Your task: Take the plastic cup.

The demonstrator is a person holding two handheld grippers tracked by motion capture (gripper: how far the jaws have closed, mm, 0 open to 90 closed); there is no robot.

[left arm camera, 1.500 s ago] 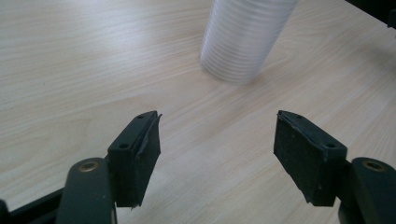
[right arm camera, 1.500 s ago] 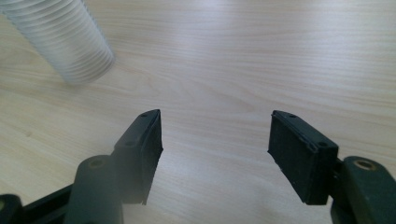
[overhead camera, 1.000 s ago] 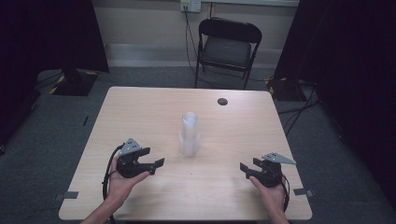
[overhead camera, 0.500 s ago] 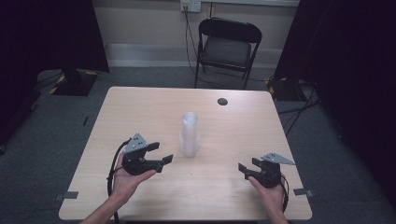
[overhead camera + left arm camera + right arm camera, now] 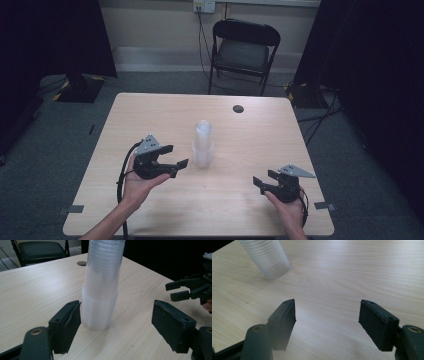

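Tall stack of clear plastic cups (image 5: 203,145) upright at the centre of the pale wooden bench (image 5: 150,110). Left tool (image 5: 172,156), jaws apart and just opening, empty, just beside it; right tool (image 5: 264,179), likewise apart and opening, well apart.

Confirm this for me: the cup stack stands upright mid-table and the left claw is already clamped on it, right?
Not clamped. The cup stack does stand upright mid-table, but the left claw is open beside it, touching nothing, as the high view shows.

Both tongs (image 5: 176,156) (image 5: 264,179) agape, empty
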